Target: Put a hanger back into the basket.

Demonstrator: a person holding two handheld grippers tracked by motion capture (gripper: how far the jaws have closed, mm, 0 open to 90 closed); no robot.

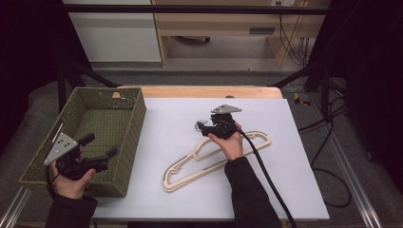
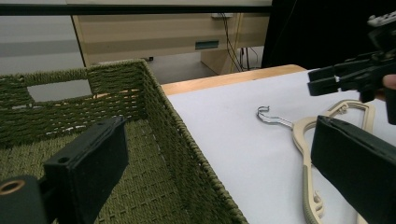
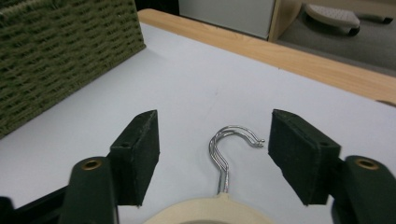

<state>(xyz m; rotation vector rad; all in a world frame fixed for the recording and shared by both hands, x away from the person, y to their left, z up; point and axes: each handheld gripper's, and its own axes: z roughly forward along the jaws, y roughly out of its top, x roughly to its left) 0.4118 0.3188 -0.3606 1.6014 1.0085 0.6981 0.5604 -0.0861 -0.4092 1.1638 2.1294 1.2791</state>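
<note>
Hook between the right gripper's spread jaws, left gripper idle over the basket

At the left, the left gripper hangs over the near corner of the green woven basket, jaws spread and holding nothing. To its right the cream hanger lies flat on the white surface, long axis running from near-left to far-right. Its metal hook points away, straight ahead of the right gripper, whose wide-open jaws flank it without touching. The right hand is plainly the nearer one.

High view looks down on the table; both gripper views sit low, sharing the hanger beside the basket.
</note>
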